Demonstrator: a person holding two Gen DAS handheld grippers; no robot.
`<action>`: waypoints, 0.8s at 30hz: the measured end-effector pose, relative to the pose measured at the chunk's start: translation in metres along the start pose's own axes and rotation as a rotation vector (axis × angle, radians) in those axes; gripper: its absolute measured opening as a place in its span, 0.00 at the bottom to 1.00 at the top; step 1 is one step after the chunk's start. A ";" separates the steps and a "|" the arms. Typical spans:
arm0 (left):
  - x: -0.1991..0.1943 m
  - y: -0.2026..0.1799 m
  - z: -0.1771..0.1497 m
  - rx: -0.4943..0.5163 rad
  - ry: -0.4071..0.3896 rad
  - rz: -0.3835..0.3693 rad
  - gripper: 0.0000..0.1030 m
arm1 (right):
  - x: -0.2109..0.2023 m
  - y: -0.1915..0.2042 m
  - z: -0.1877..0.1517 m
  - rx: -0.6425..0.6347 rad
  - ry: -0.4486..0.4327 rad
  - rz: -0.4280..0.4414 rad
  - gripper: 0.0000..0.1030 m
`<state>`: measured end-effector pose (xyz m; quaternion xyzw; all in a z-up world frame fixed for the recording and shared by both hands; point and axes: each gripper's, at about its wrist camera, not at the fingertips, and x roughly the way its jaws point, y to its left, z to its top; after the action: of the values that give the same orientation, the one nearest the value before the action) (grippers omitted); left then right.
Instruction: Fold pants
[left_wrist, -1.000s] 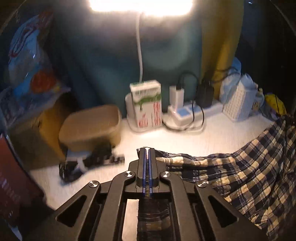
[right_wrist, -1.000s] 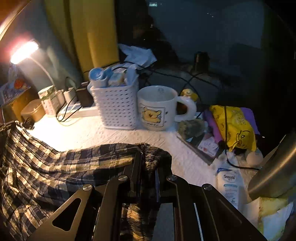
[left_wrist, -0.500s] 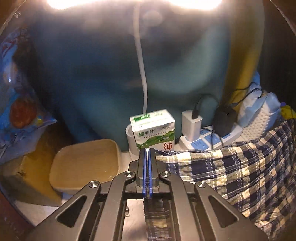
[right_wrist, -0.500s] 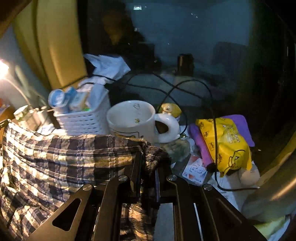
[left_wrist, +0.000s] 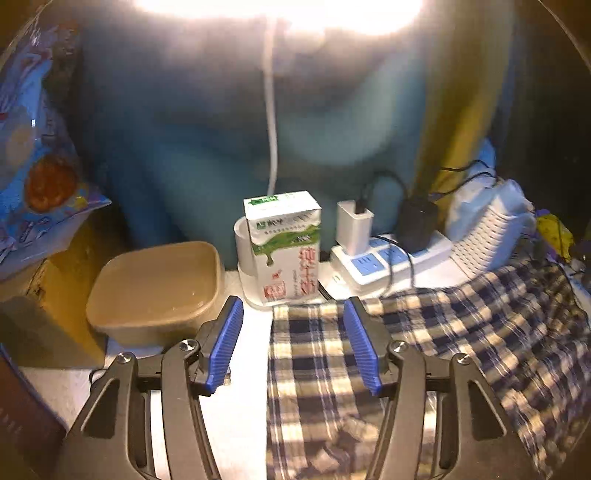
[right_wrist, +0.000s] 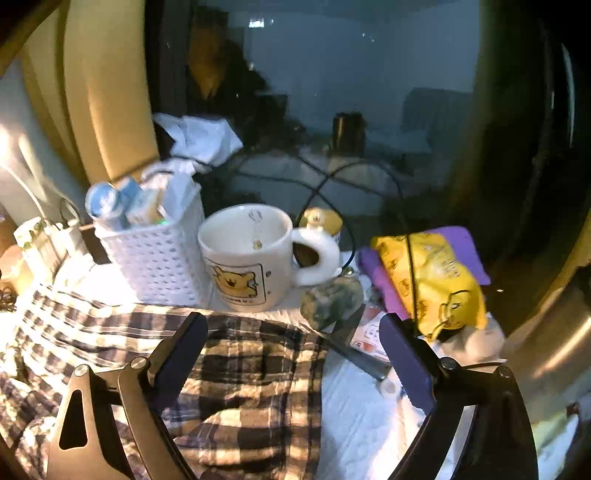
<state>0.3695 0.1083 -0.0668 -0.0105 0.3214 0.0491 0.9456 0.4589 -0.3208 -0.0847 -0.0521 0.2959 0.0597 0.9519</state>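
The plaid pants (left_wrist: 424, 350) lie spread on the white table, blue, dark and cream checked. In the left wrist view one end lies under and to the right of my left gripper (left_wrist: 293, 328), which is open with blue pads (left_wrist: 225, 343) apart and empty. In the right wrist view the other end of the pants (right_wrist: 240, 376) lies bunched below my right gripper (right_wrist: 291, 347), which is open wide and empty.
Along the back stand a tan tub (left_wrist: 155, 284), a milk carton (left_wrist: 284, 243), a power strip with chargers (left_wrist: 388, 254), a white basket (right_wrist: 155, 262), a bear mug (right_wrist: 247, 254) and a yellow snack bag (right_wrist: 432, 280). A bright lamp glares above.
Both grippers were shut on the ends of the pants and carried them toward the back of the table. Now both have opened and the pants lie released on the table.
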 end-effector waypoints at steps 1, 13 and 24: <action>-0.006 -0.002 -0.003 -0.003 0.002 -0.006 0.55 | -0.007 0.000 -0.001 0.003 -0.010 -0.001 0.92; -0.091 -0.034 -0.071 -0.046 -0.003 -0.121 0.65 | -0.109 0.017 -0.053 -0.008 -0.045 0.049 0.92; -0.105 -0.032 -0.148 -0.119 0.127 -0.122 0.68 | -0.142 0.021 -0.132 -0.030 0.076 0.057 0.92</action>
<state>0.2002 0.0600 -0.1205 -0.0892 0.3759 0.0095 0.9223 0.2667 -0.3296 -0.1131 -0.0603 0.3323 0.0893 0.9370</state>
